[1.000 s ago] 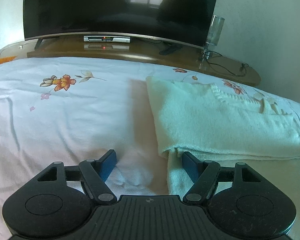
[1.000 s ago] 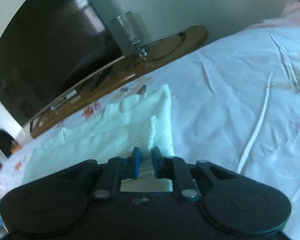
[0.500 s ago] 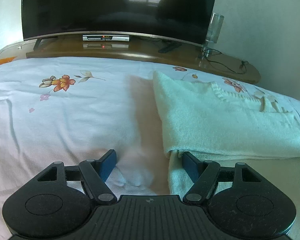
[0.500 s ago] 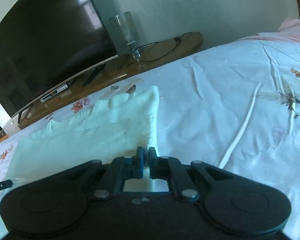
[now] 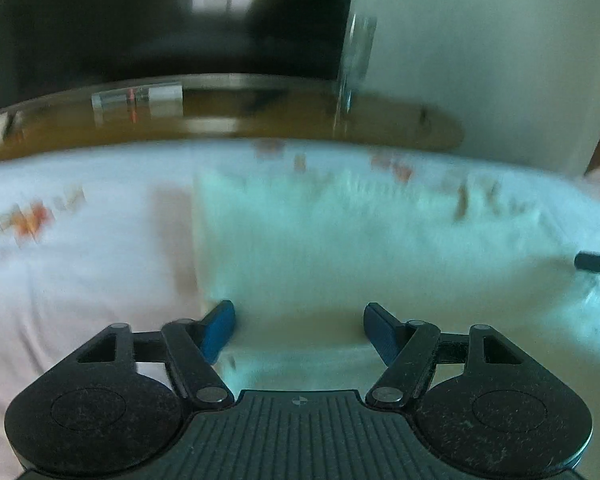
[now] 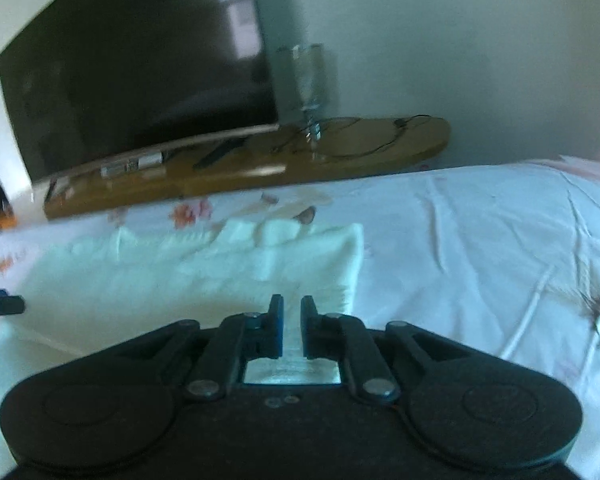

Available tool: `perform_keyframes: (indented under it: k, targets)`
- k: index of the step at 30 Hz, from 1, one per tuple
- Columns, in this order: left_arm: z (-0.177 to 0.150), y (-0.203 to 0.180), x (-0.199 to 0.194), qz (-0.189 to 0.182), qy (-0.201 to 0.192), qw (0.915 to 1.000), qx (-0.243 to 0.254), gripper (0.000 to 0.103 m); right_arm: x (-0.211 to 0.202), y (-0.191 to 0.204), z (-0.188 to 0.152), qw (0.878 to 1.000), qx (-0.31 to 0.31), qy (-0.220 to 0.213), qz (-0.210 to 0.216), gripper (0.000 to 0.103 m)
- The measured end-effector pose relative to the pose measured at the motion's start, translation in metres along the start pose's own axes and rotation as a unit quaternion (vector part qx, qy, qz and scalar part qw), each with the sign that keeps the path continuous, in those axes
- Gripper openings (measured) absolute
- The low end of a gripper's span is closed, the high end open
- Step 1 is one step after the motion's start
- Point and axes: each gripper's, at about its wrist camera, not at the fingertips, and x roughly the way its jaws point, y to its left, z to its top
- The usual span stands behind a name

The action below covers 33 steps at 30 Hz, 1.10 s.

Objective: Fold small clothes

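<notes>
A pale mint knitted garment (image 5: pixel 340 248) lies folded on the floral bed sheet (image 5: pixel 80 264). My left gripper (image 5: pixel 299 326) is open over its near left edge, both fingers low at the cloth. In the right wrist view the same garment (image 6: pixel 180 280) lies ahead and to the left. My right gripper (image 6: pixel 291 312) has its fingers a narrow gap apart, right at the garment's near right corner; I cannot tell whether cloth is still between them. The left wrist view is blurred by motion.
A dark TV (image 6: pixel 140 80) stands on a wooden shelf (image 6: pixel 260 164) behind the bed, with a glass (image 6: pixel 308 80) and cables beside it. The white wall (image 6: pixel 460 60) is at the right. Bare sheet (image 6: pixel 480 260) stretches right of the garment.
My left gripper has shifted right, so both fingers now straddle the garment's near edge. My right gripper's fingers have parted slightly from fully shut and the view has levelled.
</notes>
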Motion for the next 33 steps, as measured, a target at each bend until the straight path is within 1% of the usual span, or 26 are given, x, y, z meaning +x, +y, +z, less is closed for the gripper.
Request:
perform_keyframes:
  k: [1,2,3,5,6,7,8,10,12,14,15,16,17,20,21,22,24,25,27,29,30,32,33]
  targets:
    - [-0.002,0.001,-0.001,-0.002,-0.005,1.0000,0.007,0.072,0.009,0.000,-0.003,1.000,-0.014,0.020,-0.012,0.007]
    - [-0.001,0.003,-0.004,-0.004,-0.004,1.0000,0.003,0.072,0.016,-0.003,-0.008,0.999,-0.019,0.038,-0.023,0.004]
    - [0.002,0.007,-0.007,-0.004,-0.006,1.0000,-0.003,0.071,0.015,-0.007,-0.010,0.999,-0.019,0.030,-0.020,0.003]
    - [0.012,0.014,-0.011,-0.002,-0.038,0.9992,-0.011,0.071,0.012,-0.009,-0.008,0.999,-0.027,0.032,-0.020,0.003]
    - [0.020,0.016,-0.009,-0.002,-0.046,0.9989,-0.013,0.071,0.010,-0.008,-0.005,0.999,-0.028,0.025,-0.020,0.009]
    - [0.027,0.017,-0.005,-0.006,-0.051,0.9986,-0.014,0.071,0.007,-0.008,-0.002,1.000,-0.027,0.010,-0.013,0.012]
    - [0.034,0.016,0.000,-0.010,-0.055,0.9984,-0.012,0.071,0.007,-0.007,0.001,1.000,-0.027,0.001,-0.009,0.012]
    - [0.048,0.009,0.016,-0.003,-0.058,0.9982,0.011,0.072,0.015,-0.006,0.007,1.000,-0.027,-0.004,-0.004,0.012]
    - [0.055,0.005,0.033,-0.005,-0.044,0.9988,0.019,0.072,0.025,-0.001,0.009,0.999,-0.038,-0.008,0.006,0.012]
    - [0.057,0.002,0.050,0.009,-0.026,0.9992,0.030,0.072,0.037,0.004,0.008,0.999,-0.047,0.003,0.010,0.011]
    - [0.055,0.003,0.059,0.021,-0.010,0.9992,0.031,0.072,0.043,0.004,0.005,0.999,-0.052,0.008,0.005,0.010]
    - [0.052,0.006,0.062,0.027,-0.011,0.9992,0.029,0.072,0.045,0.003,0.003,0.998,-0.057,0.006,0.001,0.010]
    - [0.049,0.009,0.062,0.020,-0.022,0.9992,0.025,0.072,0.045,0.001,0.001,0.998,-0.058,0.002,0.001,0.010]
    - [0.051,0.012,0.051,0.013,-0.030,0.9994,0.014,0.072,0.043,-0.005,0.000,0.999,-0.050,0.001,0.010,0.010]
    - [0.054,0.013,0.050,0.012,-0.035,0.9992,0.013,0.072,0.043,-0.005,0.004,0.998,-0.055,0.002,0.010,0.012]
    - [0.057,0.014,0.052,0.016,-0.040,0.9990,0.010,0.072,0.041,-0.004,0.008,0.998,-0.062,-0.006,0.009,0.014]
    - [0.063,0.018,0.059,0.024,-0.037,0.9990,0.001,0.072,0.043,-0.005,0.016,0.997,-0.069,-0.021,0.007,0.015]
    - [0.063,0.020,0.064,0.026,-0.030,0.9992,-0.003,0.072,0.050,-0.007,0.021,0.998,-0.064,-0.018,0.003,0.016]
    - [0.059,0.019,0.073,0.031,-0.023,0.9992,0.013,0.072,0.063,-0.011,0.026,0.998,-0.060,-0.008,-0.002,0.016]
    - [0.057,0.017,0.073,0.033,-0.027,0.9989,0.020,0.072,0.075,-0.016,0.020,0.998,-0.065,0.006,-0.009,0.015]
    - [0.058,0.017,0.072,0.033,-0.026,0.9988,0.024,0.072,0.075,-0.019,0.016,0.998,-0.069,-0.003,-0.007,0.015]
    - [0.059,0.018,0.065,0.038,-0.025,0.9987,0.022,0.072,0.073,-0.022,0.018,0.998,-0.058,-0.001,-0.004,0.015]
    - [0.059,0.017,0.055,0.037,-0.028,0.9986,0.025,0.072,0.068,-0.023,0.018,0.998,-0.054,-0.002,-0.007,0.016]
